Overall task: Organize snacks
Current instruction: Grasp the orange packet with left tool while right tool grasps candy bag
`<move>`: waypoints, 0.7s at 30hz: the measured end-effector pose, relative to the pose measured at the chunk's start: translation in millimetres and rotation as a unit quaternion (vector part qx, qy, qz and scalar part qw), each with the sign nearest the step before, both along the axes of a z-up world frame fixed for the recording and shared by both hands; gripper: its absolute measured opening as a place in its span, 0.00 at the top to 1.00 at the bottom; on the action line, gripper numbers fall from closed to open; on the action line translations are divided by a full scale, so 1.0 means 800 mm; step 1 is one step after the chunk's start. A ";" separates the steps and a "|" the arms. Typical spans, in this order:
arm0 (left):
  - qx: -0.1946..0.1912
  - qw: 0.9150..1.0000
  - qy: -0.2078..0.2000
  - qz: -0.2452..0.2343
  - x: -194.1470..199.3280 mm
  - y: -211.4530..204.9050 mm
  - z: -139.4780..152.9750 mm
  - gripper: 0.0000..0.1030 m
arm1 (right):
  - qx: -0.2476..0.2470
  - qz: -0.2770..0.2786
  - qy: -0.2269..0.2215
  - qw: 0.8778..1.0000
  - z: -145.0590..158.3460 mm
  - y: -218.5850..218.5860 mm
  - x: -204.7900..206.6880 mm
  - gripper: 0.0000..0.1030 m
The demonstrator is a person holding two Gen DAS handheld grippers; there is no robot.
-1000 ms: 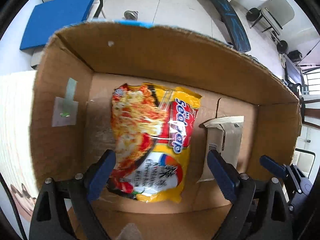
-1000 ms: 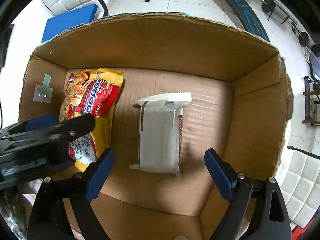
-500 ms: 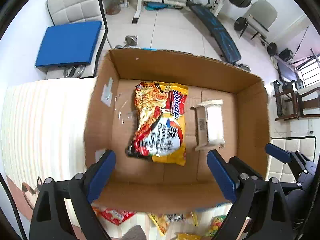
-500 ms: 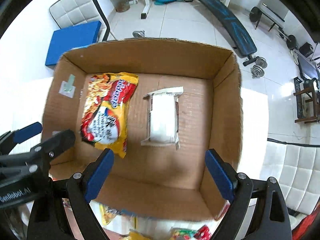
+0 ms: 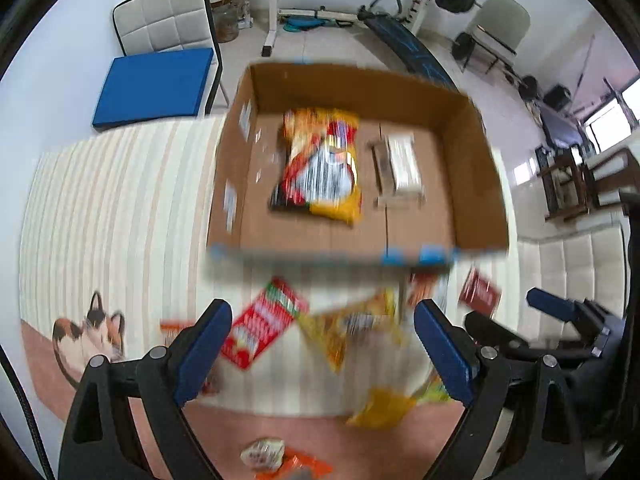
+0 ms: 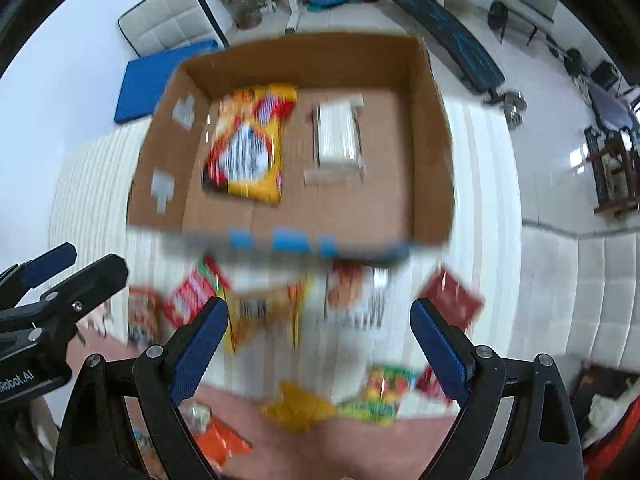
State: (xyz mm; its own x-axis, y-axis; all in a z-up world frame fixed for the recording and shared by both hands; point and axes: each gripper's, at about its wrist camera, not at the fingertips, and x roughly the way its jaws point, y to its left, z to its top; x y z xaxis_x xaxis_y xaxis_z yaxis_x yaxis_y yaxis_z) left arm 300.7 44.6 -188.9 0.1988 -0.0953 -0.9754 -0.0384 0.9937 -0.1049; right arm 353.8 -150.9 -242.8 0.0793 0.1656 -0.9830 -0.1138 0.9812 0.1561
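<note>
Both my grippers, left gripper (image 5: pixel 322 344) and right gripper (image 6: pixel 318 340), stood with jaws spread wide and held nothing. Just below them lay loose snack packets, among them a red packet (image 5: pixel 262 330) and a yellow packet (image 6: pixel 298 402), blurred on the striped cloth (image 5: pixel 104 208). Farther off, the cardboard box (image 6: pixel 434 140) held a noodle packet (image 6: pixel 248 152) beside a white packet (image 6: pixel 338 140). Judgement: choose one loose packet, settle square over it, and grip its flat middle, not a crinkled edge.
</note>
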 end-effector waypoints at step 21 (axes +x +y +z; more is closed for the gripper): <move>0.066 0.959 0.220 -0.163 -0.290 -0.018 -0.255 0.23 | -0.014 -0.017 0.151 0.988 -0.155 -0.033 -0.213 0.08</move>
